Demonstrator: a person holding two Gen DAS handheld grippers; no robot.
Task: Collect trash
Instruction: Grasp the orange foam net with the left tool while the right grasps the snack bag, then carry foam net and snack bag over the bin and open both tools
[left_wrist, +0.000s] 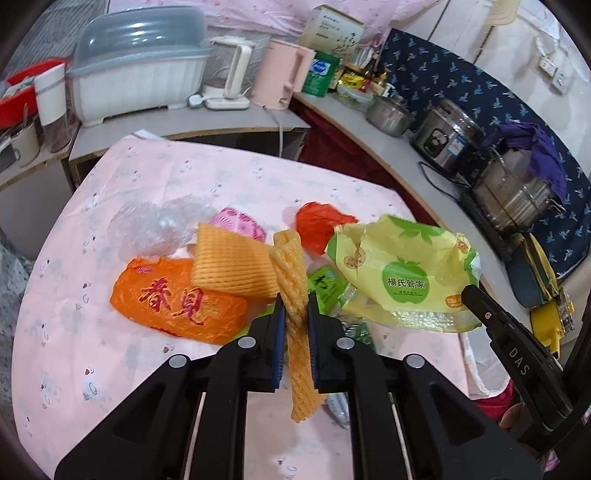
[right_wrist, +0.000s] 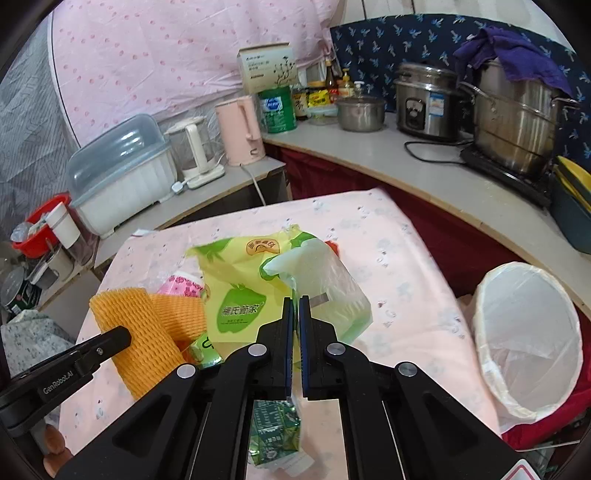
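Note:
My left gripper (left_wrist: 295, 301) is shut on a twisted orange foam net (left_wrist: 291, 266), which hangs lifted above the pink-clothed table (left_wrist: 92, 362). My right gripper (right_wrist: 295, 301) is shut on the edge of a yellow-green plastic bag (right_wrist: 236, 280), also raised off the cloth. In the left wrist view that bag (left_wrist: 402, 273) hangs to the right, with the right gripper's finger (left_wrist: 480, 299) at its corner. The right wrist view has the left gripper's finger (right_wrist: 118, 339) against the foam net (right_wrist: 136, 332) at the left.
On the cloth lie an orange bag with red characters (left_wrist: 177, 302), a flat foam net (left_wrist: 229, 262), bubble wrap (left_wrist: 155, 225), a pink wrapper (left_wrist: 240, 221), a red bag (left_wrist: 317, 225) and green packets (right_wrist: 273, 435). A white lined bin (right_wrist: 528, 339) stands beside the table's right edge. Counters with appliances and pots run behind.

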